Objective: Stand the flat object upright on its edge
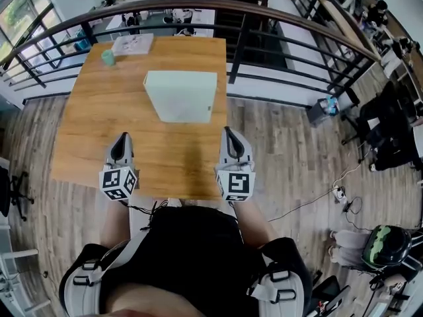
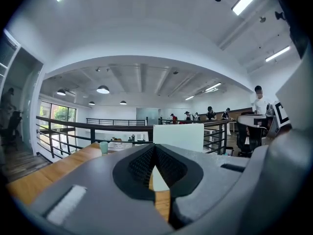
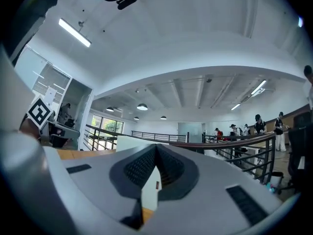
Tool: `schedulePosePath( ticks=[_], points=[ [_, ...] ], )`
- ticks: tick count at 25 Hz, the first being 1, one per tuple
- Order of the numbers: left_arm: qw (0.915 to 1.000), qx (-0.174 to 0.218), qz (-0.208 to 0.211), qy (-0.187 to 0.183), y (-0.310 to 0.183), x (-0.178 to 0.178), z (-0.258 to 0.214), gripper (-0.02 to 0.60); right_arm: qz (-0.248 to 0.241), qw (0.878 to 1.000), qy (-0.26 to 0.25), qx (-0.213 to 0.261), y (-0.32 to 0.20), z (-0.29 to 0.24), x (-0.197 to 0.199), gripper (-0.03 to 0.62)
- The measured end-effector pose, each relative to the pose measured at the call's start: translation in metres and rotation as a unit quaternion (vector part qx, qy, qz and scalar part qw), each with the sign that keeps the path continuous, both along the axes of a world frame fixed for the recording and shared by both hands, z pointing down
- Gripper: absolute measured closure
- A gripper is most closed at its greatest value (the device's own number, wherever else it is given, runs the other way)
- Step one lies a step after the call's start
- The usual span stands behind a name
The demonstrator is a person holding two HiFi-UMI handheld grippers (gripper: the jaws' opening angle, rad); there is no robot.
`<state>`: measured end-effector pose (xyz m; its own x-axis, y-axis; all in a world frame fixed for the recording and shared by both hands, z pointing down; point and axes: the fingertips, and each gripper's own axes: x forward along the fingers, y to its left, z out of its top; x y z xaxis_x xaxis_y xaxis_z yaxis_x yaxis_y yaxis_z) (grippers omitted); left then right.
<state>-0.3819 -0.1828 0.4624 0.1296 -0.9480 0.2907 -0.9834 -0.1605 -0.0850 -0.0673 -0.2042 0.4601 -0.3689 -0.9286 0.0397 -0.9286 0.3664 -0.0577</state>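
In the middle of the bench (image 1: 92,131), the white flat object (image 1: 180,98) stands on its edge. Your left claw (image 1: 121,139) and right claw (image 1: 229,135) are closed and empty, well apart from it. It looks stiff, light and easy to tip; I would take it by the two side edges.

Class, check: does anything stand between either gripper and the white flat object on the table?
Nothing visible does. Only bare wooden table lies between the left gripper, the right gripper and the white flat object. The green cup sits beyond it, at the far left corner.
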Motion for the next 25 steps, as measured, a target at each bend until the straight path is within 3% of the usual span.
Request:
schedulePosePath(
  ticks=[6,11,25],
  points=[
    [0.9998,0.007,0.009,-0.018,-0.004,0.013,0.0,0.578,0.013,1.0,-0.019,-0.012,-0.005,0.006,0.017,0.591],
    [0.9998,0.009,0.015,-0.007,-0.011,0.022,-0.002,0.578,0.019,0.999,-0.029,-0.017,-0.012,0.007,0.024,0.591],
    [0.9997,0.005,0.022,-0.01,-0.016,0.023,0.004,0.578,0.01,0.999,-0.028,-0.028,-0.012,0.016,0.007,0.591]
  ],
)
